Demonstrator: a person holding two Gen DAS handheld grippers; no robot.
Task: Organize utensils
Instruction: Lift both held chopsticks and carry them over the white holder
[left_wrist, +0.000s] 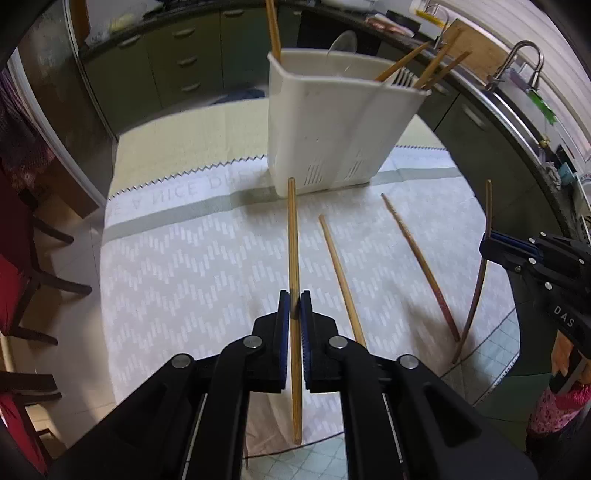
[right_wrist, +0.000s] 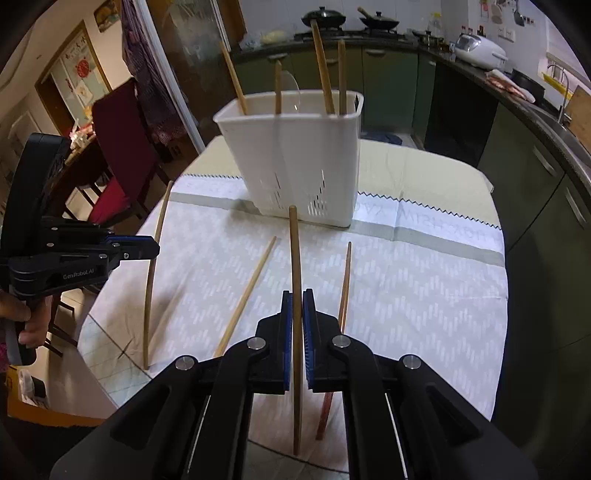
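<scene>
Dim indoor light, soft shadows, strong fisheye warping, blurred edges

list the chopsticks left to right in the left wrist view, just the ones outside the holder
chopstick clamped in the left tool → light bamboo chopstick lying on the cloth → reddish-tipped chopstick on the cloth → dark chopstick held by the right tool

Open cloth (left_wrist: 207, 258) before the white caddy (left_wrist: 325, 122); two loose chopsticks (left_wrist: 341, 280) lying across the right side.
</scene>
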